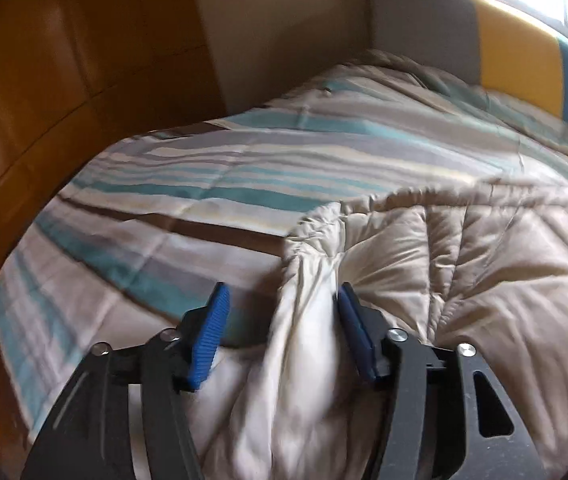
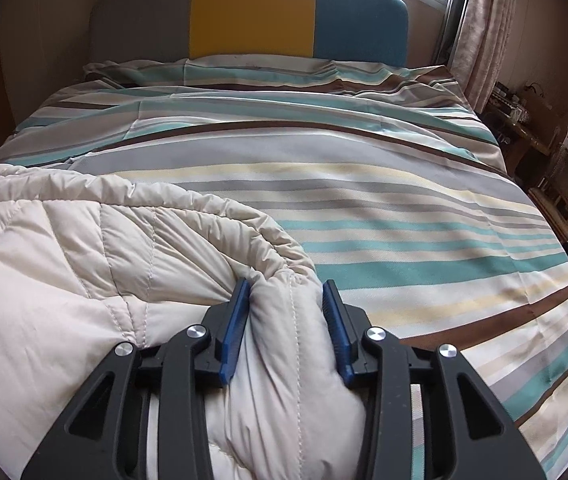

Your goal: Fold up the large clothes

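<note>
A beige quilted down garment (image 2: 83,248) lies on the near part of a striped bed. In the left wrist view it (image 1: 464,264) fills the lower right. My left gripper (image 1: 284,300) is open, with a gathered corner of the garment lying between its blue pads (image 1: 209,336) and touching only the right one. My right gripper (image 2: 287,304) has its blue pads (image 2: 334,324) pressed against both sides of a bunched edge of the garment and is shut on it.
The striped bedspread (image 2: 364,184) covers the whole bed. A grey, yellow and teal headboard (image 2: 251,12) stands at the far end. A wooden wardrobe (image 1: 63,80) is on the left. A curtain (image 2: 484,32) and cluttered furniture (image 2: 544,148) stand on the right.
</note>
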The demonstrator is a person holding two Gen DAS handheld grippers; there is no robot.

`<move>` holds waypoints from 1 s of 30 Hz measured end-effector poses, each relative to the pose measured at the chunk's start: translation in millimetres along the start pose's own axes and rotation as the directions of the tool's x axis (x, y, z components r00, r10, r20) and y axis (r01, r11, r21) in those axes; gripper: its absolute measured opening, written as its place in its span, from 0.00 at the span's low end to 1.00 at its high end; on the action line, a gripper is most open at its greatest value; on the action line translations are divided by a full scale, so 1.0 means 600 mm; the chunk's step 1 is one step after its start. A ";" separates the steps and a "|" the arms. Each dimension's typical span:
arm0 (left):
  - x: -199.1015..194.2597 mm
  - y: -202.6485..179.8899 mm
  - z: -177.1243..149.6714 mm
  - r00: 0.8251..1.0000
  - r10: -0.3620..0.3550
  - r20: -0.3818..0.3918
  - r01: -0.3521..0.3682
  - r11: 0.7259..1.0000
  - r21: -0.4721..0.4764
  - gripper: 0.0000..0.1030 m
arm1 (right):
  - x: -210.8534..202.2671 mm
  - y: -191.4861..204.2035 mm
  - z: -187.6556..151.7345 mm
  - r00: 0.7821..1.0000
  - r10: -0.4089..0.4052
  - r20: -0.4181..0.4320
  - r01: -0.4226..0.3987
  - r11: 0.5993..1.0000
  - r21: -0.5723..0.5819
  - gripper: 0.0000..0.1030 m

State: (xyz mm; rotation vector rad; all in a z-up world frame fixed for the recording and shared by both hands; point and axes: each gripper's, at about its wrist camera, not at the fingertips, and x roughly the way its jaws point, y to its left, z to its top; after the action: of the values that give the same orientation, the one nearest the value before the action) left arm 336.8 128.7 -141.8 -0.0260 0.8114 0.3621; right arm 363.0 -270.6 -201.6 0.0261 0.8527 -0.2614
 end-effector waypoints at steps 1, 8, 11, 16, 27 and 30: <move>-0.020 0.006 0.002 0.999 -0.025 0.026 0.026 0.999 -0.047 0.54 | 0.000 0.002 0.000 1.000 -0.003 0.001 0.003 1.000 -0.001 0.36; -0.126 -0.062 0.022 0.972 -0.188 0.138 0.202 0.974 -0.099 0.72 | -0.004 0.000 -0.001 1.000 -0.004 0.008 0.004 1.000 0.003 0.38; -0.121 -0.128 0.035 0.971 -0.201 0.132 0.204 0.979 -0.010 0.72 | -0.004 0.000 -0.001 1.000 -0.009 0.009 0.009 1.000 0.000 0.38; -0.067 -0.196 0.025 0.984 -0.151 0.098 0.142 0.985 0.094 0.72 | -0.004 0.000 -0.001 1.000 -0.007 0.008 0.007 1.000 0.001 0.38; 0.001 -0.203 -0.030 0.987 -0.142 0.080 0.135 0.987 0.084 0.81 | -0.008 -0.002 0.001 1.000 0.012 0.006 -0.012 1.000 0.005 0.43; -0.002 -0.204 -0.032 0.988 -0.130 0.084 0.123 0.989 0.085 0.82 | -0.025 -0.007 0.008 1.000 0.010 0.017 -0.010 1.000 0.010 0.54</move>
State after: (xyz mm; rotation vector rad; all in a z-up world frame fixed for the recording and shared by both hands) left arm 362.5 10.6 -168.4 0.0128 0.7315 0.2096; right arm 356.1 -272.0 -186.6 0.0374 0.8339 -0.2558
